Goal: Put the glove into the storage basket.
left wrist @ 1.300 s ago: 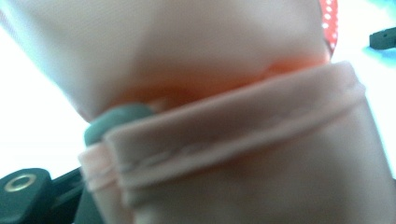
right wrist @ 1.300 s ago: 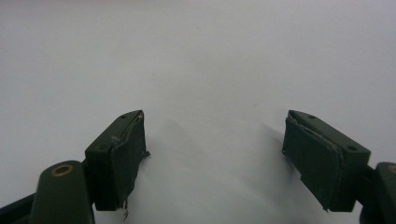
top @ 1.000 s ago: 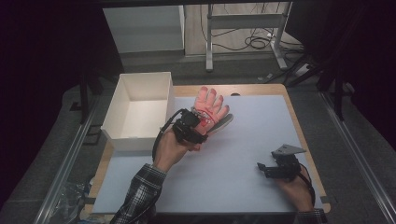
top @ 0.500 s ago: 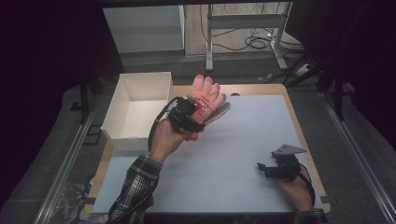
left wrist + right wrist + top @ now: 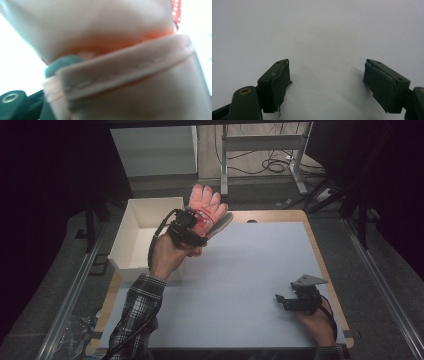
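Table (image 5: 240, 285) bare, work area free | box (image 5: 131, 240) at left edge, likely drop target | glove (image 5: 206, 205) lifted beside box, left gripper (image 5: 192, 222) pinching its cuff | right gripper (image 5: 286, 301) spread, parked; I read it as idle

Pink glove (image 5: 206, 205) with red, white-dotted trim — white box (image 5: 138, 236), pale blue-grey mat (image 5: 240, 285), plaid sleeve (image 5: 135, 312), black grippers.

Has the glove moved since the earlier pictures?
Yes. The glove, held by the left gripper, went up and away from the person, toward the white box and the table's far edge.
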